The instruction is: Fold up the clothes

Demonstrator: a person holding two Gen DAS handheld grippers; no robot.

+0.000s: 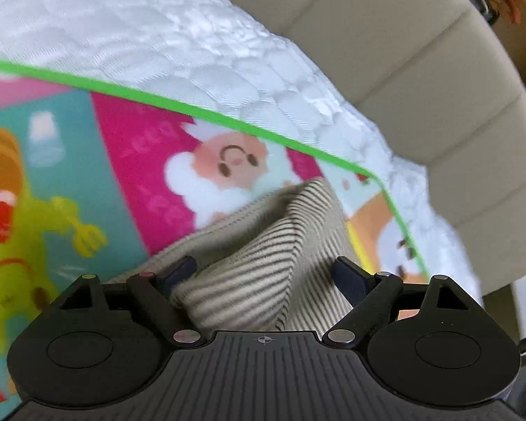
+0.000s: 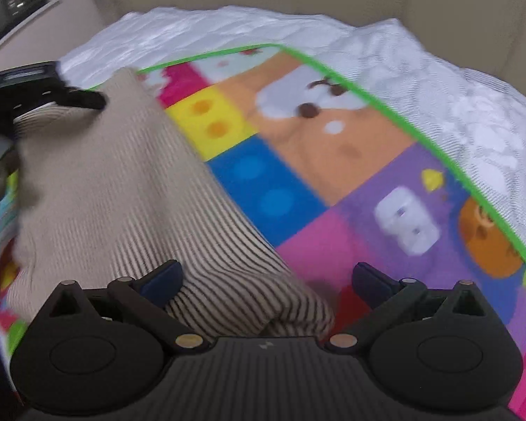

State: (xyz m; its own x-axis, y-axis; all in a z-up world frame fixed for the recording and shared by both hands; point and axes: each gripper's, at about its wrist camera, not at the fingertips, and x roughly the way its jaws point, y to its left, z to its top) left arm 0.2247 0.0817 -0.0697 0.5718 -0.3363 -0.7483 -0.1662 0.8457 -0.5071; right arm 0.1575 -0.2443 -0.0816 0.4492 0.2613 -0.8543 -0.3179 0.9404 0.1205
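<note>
Left gripper [image 1: 263,273]: the jaws are seen spread wide, with a raised ridge of the striped beige garment [image 1: 259,263] bunched between them but not pinched. Right gripper [image 2: 266,280]: the jaws are likewise spread, with the garment's near corner lying against the left finger only. The garment is laid across the colourful play mat [image 2: 333,182], which is spread over a white quilted bedcover [image 2: 473,105]; its far end reaches the left gripper, visible at the upper left of the right wrist view. The step in hand is judged to be taking hold of the edge for a fold. Closure of both jaws on the cloth is called for next.
</note>
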